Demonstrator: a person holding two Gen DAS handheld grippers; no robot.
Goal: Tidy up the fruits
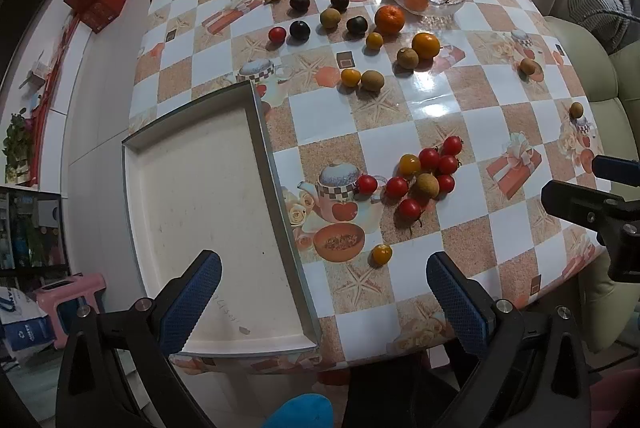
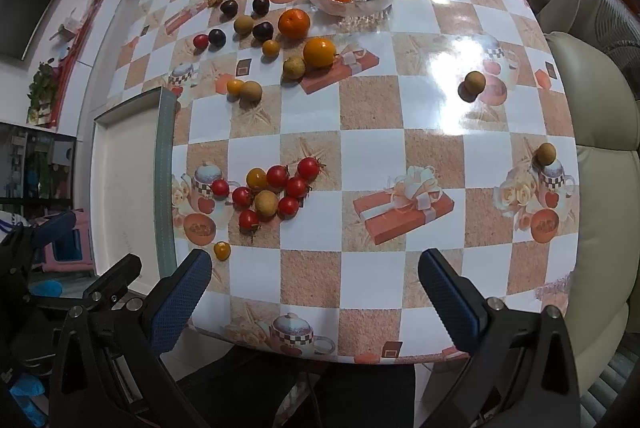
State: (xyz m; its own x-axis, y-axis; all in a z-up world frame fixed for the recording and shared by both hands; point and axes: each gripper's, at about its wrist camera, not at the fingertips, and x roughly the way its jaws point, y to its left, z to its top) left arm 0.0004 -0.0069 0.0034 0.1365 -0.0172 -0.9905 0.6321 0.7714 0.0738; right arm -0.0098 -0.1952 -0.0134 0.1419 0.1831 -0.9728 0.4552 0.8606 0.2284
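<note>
The white tray (image 1: 208, 212) is seen whole only from the left wrist, near-left of the cherry tomatoes (image 1: 430, 172) on the table (image 1: 460, 116), while left tongs (image 1: 324, 300) and right tongs (image 2: 316, 292) are held wide apart, empty, touching nothing.

The left gripper (image 1: 324, 294) points down with its jaws spread wide and nothing between its blue pads (image 1: 190, 302). The right gripper (image 2: 316, 294) also points steeply down, jaws equally wide and empty, its pads (image 2: 450, 302) touching nothing. The two are side by side: the right one's black frame shows at the right edge of the left wrist view, and the left one's frame at the left edge of the right wrist view.
</note>
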